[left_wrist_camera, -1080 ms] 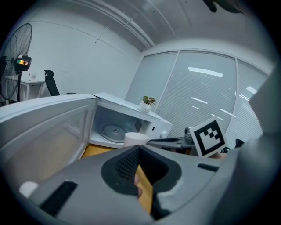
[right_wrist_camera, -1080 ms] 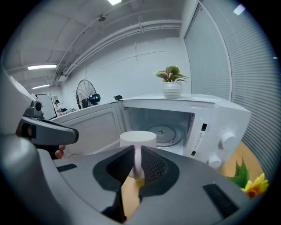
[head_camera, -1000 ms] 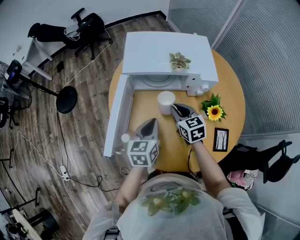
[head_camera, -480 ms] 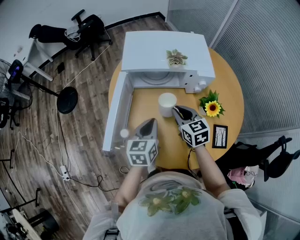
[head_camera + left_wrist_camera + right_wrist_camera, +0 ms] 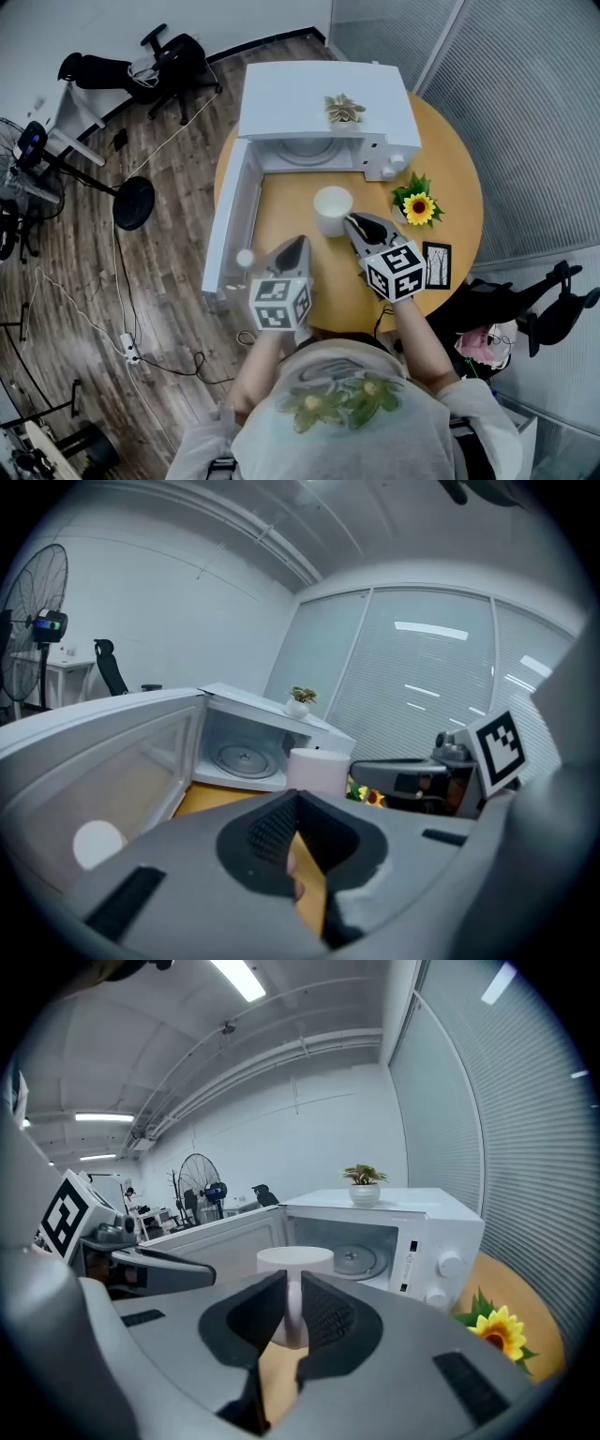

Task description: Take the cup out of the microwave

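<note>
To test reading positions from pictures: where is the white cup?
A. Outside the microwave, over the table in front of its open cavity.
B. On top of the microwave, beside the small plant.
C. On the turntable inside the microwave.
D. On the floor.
A: the head view shows the cup over the table in front of the open microwave, with the right gripper shut on it.

One cup, one microwave, two tools

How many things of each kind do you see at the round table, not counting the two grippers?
Microwave: 1
Cup: 1
Potted plant: 1
Sunflower: 1
Picture frame: 1
Total: 5
</note>
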Available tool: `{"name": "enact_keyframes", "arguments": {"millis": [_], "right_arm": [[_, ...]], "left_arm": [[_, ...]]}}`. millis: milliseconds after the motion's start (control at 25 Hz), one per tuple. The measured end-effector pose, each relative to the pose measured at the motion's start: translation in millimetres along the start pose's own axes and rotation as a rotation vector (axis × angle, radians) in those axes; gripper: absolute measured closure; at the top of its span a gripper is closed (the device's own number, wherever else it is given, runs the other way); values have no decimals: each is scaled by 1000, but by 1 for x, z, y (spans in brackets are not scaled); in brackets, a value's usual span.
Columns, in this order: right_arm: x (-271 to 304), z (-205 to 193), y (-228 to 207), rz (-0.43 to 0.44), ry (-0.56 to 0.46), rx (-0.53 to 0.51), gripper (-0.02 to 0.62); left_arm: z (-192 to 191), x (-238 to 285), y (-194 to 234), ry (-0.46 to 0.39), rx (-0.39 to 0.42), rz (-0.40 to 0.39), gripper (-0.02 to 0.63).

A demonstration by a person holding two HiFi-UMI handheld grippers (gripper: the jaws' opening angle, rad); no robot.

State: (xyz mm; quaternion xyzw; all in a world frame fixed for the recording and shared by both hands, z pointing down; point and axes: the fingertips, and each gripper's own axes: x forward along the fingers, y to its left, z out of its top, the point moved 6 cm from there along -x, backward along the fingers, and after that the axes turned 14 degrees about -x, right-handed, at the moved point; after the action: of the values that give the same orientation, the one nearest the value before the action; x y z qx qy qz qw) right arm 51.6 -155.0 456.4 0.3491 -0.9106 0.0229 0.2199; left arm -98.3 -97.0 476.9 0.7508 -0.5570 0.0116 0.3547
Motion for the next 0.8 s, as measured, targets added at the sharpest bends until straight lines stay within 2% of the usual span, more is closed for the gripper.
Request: {"name": "enact_keyframes", "arguments": {"millis": [440,800], "right_arm": [[-29,12,11,-15,-45,-16,535],[-33,1,18,-6,-28,-8,536]], "left_arm": [[-8,-17,-4,-11,3,3,603],[-14,-25,-5,-11,4,14,601]]}}
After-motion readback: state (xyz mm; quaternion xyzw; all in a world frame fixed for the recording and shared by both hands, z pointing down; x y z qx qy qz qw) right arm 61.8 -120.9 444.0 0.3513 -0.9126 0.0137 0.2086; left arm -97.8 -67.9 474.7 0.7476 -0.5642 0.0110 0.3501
